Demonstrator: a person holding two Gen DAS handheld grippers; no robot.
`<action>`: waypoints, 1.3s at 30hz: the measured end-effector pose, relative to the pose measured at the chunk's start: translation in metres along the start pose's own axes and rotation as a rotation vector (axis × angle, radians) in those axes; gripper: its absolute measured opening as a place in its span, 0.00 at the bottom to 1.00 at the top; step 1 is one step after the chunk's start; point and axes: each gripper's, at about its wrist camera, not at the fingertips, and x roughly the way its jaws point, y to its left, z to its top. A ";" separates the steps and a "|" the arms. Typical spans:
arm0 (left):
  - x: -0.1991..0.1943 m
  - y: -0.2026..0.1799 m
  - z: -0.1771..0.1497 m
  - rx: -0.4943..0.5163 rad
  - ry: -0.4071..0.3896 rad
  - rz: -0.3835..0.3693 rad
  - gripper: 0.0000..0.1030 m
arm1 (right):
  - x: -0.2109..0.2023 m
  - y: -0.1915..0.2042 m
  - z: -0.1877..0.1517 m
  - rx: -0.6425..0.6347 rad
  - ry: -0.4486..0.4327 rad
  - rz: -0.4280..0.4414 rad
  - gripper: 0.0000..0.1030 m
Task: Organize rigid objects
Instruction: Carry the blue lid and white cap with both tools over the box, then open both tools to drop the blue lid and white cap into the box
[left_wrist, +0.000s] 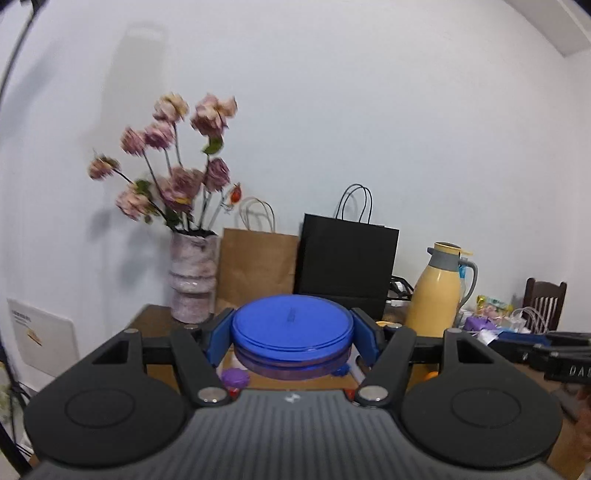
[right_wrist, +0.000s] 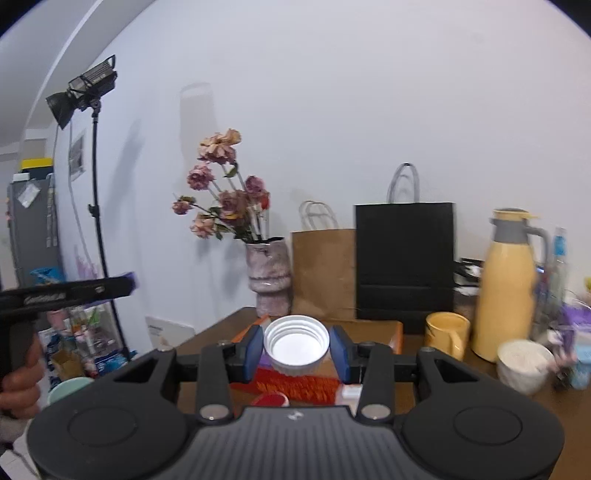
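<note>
Left tongs (left_wrist: 291, 334): clamped on blue round tin (left_wrist: 291, 326), aloft over bench (left_wrist: 155, 317). Right tongs (right_wrist: 296, 349): clamped on white threaded cap (right_wrist: 296, 343), aloft. Risk: smooth round rims may slip from pads, dropping.

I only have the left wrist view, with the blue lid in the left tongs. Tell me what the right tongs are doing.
Observer: The right tongs are shut on a white cap, its threaded inside facing the camera.
Operator: Say what lies under that cap.
Observer: An orange brush lies on the table just below it, with a red lid nearer the camera.
Operator: List anything right of the flask that I might hit.
Observer: A white bowl stands in front of the yellow flask, to its right, and a yellow mug stands on the flask's left.
</note>
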 end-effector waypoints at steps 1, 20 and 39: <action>0.012 0.001 0.011 -0.003 0.019 0.001 0.65 | 0.010 -0.007 0.013 0.012 0.021 0.029 0.38; 0.292 0.027 0.033 0.023 0.364 0.025 0.65 | 0.310 -0.100 0.083 0.132 0.414 -0.035 0.38; 0.378 0.051 -0.077 0.067 0.596 0.017 0.78 | 0.437 -0.119 -0.034 0.171 0.512 -0.151 0.84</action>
